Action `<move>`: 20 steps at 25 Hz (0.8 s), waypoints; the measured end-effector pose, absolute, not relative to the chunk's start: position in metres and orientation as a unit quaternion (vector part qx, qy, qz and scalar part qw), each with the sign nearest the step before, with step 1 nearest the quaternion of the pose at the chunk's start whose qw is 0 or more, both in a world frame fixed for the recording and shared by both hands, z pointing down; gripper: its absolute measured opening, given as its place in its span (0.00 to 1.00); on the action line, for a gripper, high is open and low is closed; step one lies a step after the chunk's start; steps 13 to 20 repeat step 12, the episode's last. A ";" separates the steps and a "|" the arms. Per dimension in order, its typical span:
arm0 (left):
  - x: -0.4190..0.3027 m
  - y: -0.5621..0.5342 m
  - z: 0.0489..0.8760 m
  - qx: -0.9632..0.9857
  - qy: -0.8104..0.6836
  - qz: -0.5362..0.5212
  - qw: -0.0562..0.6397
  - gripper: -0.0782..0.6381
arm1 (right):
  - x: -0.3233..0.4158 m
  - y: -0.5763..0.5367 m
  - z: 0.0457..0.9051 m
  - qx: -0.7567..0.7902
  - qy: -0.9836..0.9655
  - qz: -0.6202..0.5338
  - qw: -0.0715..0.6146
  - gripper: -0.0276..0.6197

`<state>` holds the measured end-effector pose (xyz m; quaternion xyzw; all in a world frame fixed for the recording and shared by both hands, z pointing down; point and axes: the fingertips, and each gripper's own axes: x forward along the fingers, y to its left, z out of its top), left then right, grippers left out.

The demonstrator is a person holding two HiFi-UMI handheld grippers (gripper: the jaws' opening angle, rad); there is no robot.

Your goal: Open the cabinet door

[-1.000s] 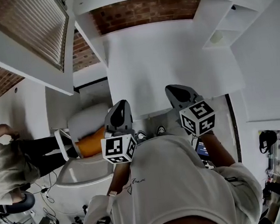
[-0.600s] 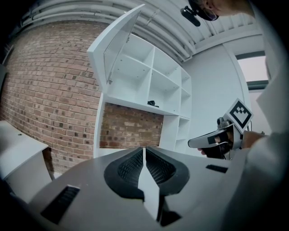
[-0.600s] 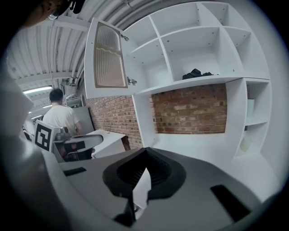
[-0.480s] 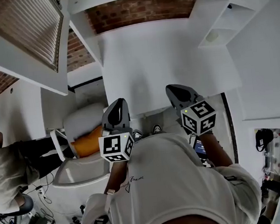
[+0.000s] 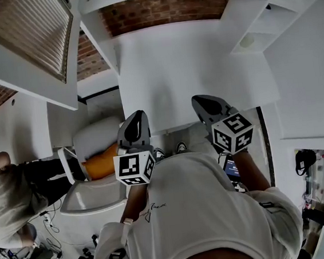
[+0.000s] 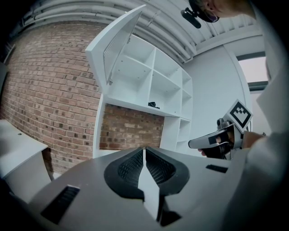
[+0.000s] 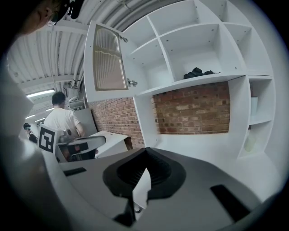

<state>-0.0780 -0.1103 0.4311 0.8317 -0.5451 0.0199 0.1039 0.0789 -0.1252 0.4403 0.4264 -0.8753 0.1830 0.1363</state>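
Observation:
The white cabinet door (image 5: 23, 40), with its ribbed glass pane, stands swung wide open at the upper left. In the right gripper view the door (image 7: 108, 65) hangs out from the white shelf unit (image 7: 189, 49); in the left gripper view the door (image 6: 115, 45) juts out above the shelves. My left gripper (image 5: 139, 117) and right gripper (image 5: 200, 102) hover side by side over the white counter (image 5: 200, 59), away from the door. The left gripper's jaws (image 6: 143, 155) are shut with nothing in them. The right gripper's jaws (image 7: 145, 155) are likewise shut and hold nothing.
A dark bundle (image 7: 198, 72) lies on one shelf. Brick wall (image 5: 167, 10) backs the counter. A person in a white shirt (image 7: 61, 119) sits at a desk to the left, beside a white chair with an orange cushion (image 5: 102, 164). More white shelves (image 5: 255, 30) rise at the right.
Both grippers have stayed almost where they were, still shut. The person at the left edge has shifted position. The door stays open.

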 end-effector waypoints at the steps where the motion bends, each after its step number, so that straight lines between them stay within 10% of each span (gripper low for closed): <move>1: -0.078 -0.110 0.431 0.832 -0.545 0.021 0.103 0.15 | 0.080 -0.125 0.440 0.426 -0.875 0.184 0.137 0.08; 20: -0.083 -0.126 0.418 0.831 -0.550 0.017 0.079 0.15 | 0.073 -0.135 0.416 0.394 -0.897 0.156 0.124 0.08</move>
